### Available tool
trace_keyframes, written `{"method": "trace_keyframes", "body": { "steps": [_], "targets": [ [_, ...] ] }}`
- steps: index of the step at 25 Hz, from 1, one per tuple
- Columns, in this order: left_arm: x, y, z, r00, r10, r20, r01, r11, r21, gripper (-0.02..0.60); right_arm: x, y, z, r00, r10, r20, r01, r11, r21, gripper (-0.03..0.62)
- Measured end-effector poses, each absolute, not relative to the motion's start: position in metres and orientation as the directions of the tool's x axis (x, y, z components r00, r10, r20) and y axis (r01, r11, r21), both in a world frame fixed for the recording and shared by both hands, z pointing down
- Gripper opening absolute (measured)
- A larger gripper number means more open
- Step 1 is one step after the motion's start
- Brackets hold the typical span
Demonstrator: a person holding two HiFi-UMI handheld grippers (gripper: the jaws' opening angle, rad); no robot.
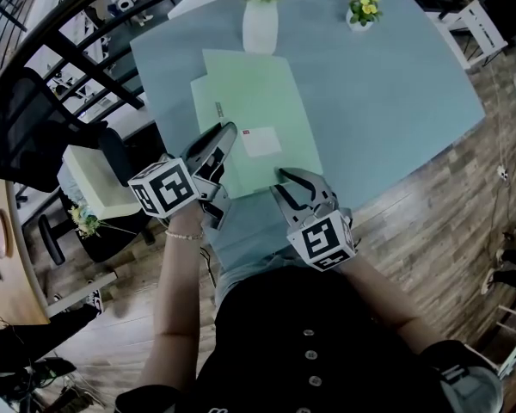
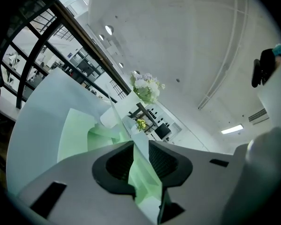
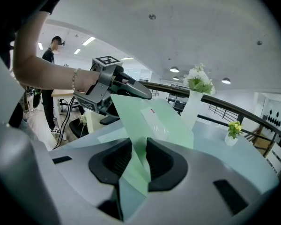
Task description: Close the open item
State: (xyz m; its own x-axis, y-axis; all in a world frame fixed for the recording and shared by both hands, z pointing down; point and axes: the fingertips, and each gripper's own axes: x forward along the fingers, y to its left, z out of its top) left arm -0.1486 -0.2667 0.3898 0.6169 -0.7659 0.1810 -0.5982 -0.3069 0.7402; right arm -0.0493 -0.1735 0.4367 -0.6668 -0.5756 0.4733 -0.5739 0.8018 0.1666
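Note:
A pale green paper folder with a white label lies on the light blue table. My left gripper is at its near left edge. In the left gripper view a green sheet runs between the jaws, which are shut on it. My right gripper is at the near right corner. Its jaws are shut on a green flap. In the right gripper view the cover stands tilted up, with the left gripper on its far edge.
A white vase of flowers stands just beyond the folder. A small pot with yellow flowers is at the far right of the table. A black chair and a cream box sit to the left. A person stands far behind.

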Motion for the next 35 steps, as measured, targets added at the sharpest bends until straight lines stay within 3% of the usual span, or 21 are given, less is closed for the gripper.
{"method": "trace_keyframes", "body": {
  "steps": [24,35],
  "targets": [
    [-0.159,-0.259,0.410,0.581,-0.756,0.303,-0.749,-0.349,0.563,0.078,-0.064,-0.161,0.455,-0.708,-0.444,0.548,-0.502,0.863,0.051,0.163],
    [-0.170,-0.260,0.427,0.542,-0.761,0.358,-0.795,-0.325,0.512,0.078,-0.061,-0.164,0.457,-0.704,-0.435,0.561,-0.504,0.863,0.037,0.147]
  ]
}}
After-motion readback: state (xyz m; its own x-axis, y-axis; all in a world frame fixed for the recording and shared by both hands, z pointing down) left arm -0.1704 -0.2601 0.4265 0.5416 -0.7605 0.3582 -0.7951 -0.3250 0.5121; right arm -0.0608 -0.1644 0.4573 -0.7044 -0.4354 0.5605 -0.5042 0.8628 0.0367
